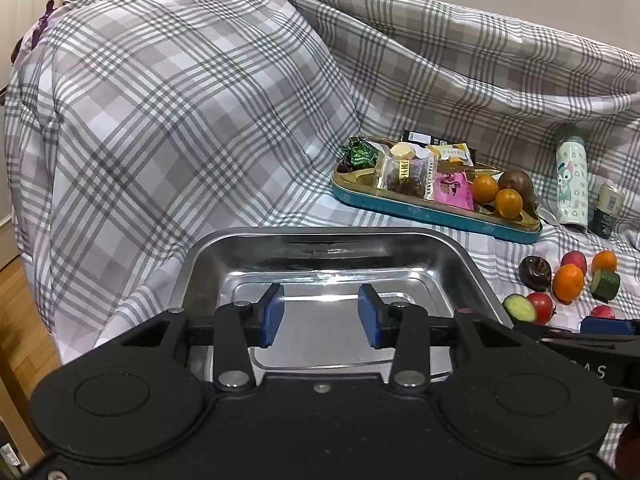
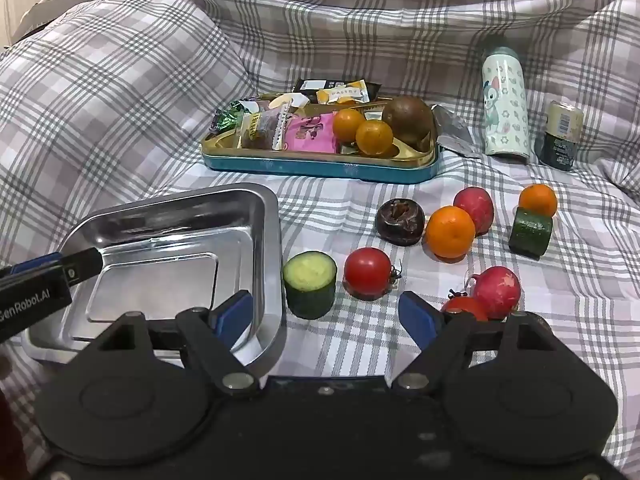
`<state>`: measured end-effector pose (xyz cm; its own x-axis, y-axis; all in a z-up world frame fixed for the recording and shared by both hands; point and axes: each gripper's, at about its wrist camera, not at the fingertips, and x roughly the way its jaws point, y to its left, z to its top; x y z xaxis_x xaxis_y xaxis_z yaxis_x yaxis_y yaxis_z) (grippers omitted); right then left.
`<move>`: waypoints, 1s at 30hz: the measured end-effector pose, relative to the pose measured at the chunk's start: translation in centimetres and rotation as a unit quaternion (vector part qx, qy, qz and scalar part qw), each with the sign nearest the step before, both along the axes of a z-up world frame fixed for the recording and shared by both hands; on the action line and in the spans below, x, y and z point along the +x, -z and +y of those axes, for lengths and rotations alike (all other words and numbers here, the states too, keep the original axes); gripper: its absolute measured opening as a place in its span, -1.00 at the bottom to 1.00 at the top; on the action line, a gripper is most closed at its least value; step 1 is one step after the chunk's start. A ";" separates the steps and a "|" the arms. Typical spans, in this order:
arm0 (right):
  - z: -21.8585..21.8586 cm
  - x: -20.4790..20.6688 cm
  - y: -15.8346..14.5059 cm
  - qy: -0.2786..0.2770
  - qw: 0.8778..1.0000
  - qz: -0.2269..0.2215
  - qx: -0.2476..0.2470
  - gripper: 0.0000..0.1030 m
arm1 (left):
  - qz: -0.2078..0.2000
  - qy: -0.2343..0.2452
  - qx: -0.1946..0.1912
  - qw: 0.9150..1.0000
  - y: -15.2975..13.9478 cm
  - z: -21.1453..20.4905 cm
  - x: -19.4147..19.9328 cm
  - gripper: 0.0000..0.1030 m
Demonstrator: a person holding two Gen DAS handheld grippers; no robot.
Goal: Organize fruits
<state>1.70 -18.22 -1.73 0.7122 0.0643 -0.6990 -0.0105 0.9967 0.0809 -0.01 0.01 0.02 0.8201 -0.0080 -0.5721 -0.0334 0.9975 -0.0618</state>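
Both my tongs released, nothing between the pads. Left tongs [image 1: 320, 312] over the steel tray [image 2: 272, 216], which is bare. Right tongs [image 2: 328, 316] hang nearest the loose produce: cucumber stub [image 2: 310, 284] upright beside the tray's right rim, tomato [image 2: 367, 273] just right of it, straight ahead of the gap.

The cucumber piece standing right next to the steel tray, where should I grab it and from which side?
Grip the cucumber piece across its dark green curved sides, coming from above. It stands upright on a flat cut end, close to the tray, so sideways room is tight.
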 end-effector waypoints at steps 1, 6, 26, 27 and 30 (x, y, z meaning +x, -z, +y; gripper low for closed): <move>0.0 0.0 0.0 0.001 1.000 -0.001 -0.001 0.63 | 0.000 0.001 0.002 1.000 0.0 0.0 0.0 -0.04; 0.4 -0.3 0.2 -0.001 1.000 -0.010 -0.002 0.63 | -0.001 0.006 0.008 1.000 0.0 -0.2 -0.2 -0.04; 0.1 0.1 0.2 -0.004 1.000 -0.002 -0.002 0.63 | -0.002 0.010 0.023 1.000 0.1 -0.7 -0.1 -0.04; 0.0 0.0 0.2 -0.005 1.000 -0.004 -0.002 0.63 | -0.002 0.010 0.023 1.000 0.1 -0.7 -0.1 -0.04; 0.1 0.0 0.2 -0.005 1.000 -0.004 -0.002 0.63 | -0.002 0.010 0.023 1.000 0.1 -0.7 -0.1 -0.04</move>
